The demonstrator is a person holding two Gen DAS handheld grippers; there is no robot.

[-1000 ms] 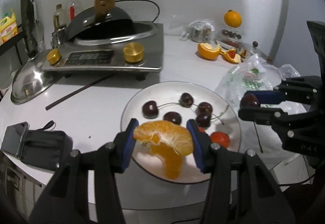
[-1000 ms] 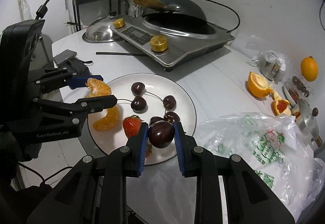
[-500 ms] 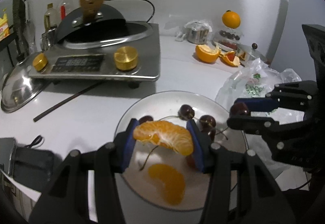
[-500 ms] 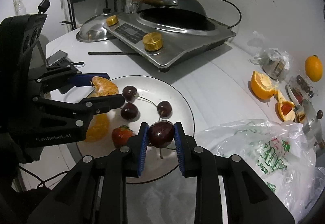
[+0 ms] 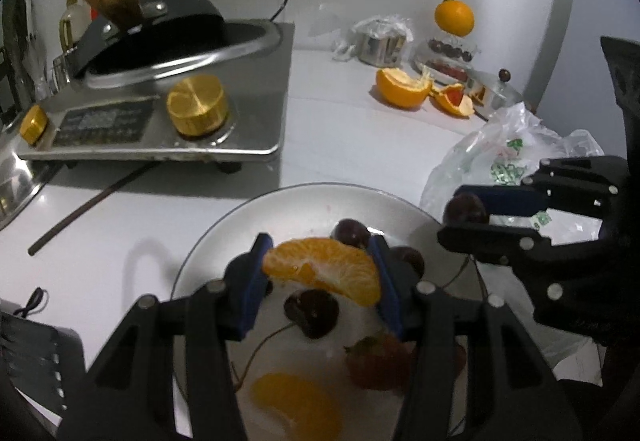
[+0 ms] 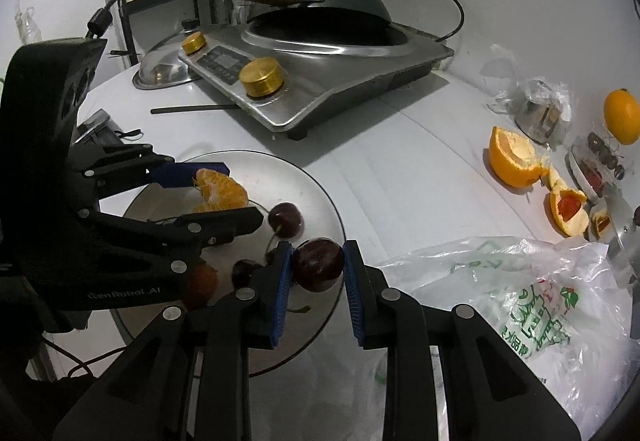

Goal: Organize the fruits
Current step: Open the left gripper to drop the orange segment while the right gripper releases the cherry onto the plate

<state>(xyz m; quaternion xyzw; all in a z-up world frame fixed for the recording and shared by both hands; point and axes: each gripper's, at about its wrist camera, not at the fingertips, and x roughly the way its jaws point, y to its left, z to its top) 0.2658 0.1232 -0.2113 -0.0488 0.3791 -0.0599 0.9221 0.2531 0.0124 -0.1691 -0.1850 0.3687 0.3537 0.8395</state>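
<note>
Fruit aloft, both grips loaded

Left gripper [image 5: 320,277] clamps a peeled orange piece [image 5: 322,269] above the plate [image 6: 320,193]; right gripper [image 6: 318,271] pinches a cherry [image 6: 319,265] over its rim. Squeezing harder could burst either; a slack grip could drop the round cherry, which might roll off.

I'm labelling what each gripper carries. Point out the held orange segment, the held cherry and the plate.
orange segment [image 5: 324,267]: left wrist view, middle of its pale inner face.
cherry [image 6: 319,270]: right wrist view, centre of its dark skin.
plate [image 6: 320,197]: right wrist view, bare rim on the far right side.
</note>
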